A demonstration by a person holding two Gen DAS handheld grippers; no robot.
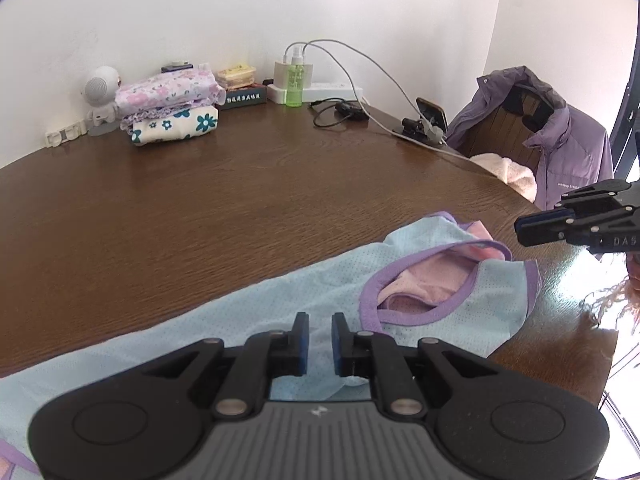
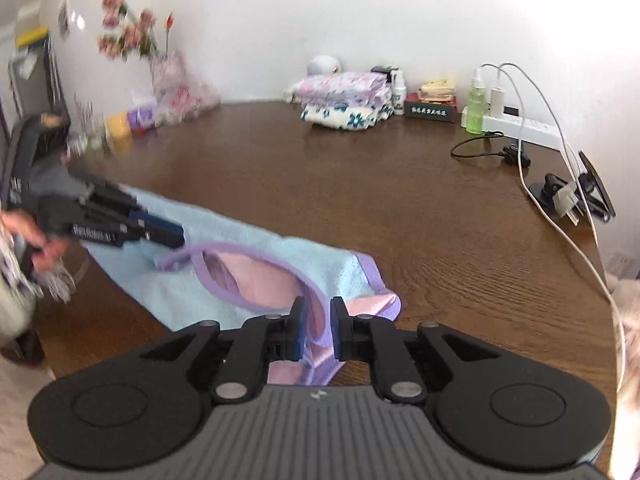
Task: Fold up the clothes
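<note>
Vest (image 1: 280,292): blue mesh, purple trim, pink lining; spread flat at table (image 1: 200,200) near edge. Likely light, limp, slippery. Grip at trimmed shoulders. Left gripper (image 1: 320,336), right gripper (image 2: 318,328): both slightly parted above vest, holding nothing.

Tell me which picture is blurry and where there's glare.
Right wrist view: motion blur smears its left side, the flowers and the left hand-held gripper. Left wrist view: sharp, with window glare washing out the table edge at right.
</note>
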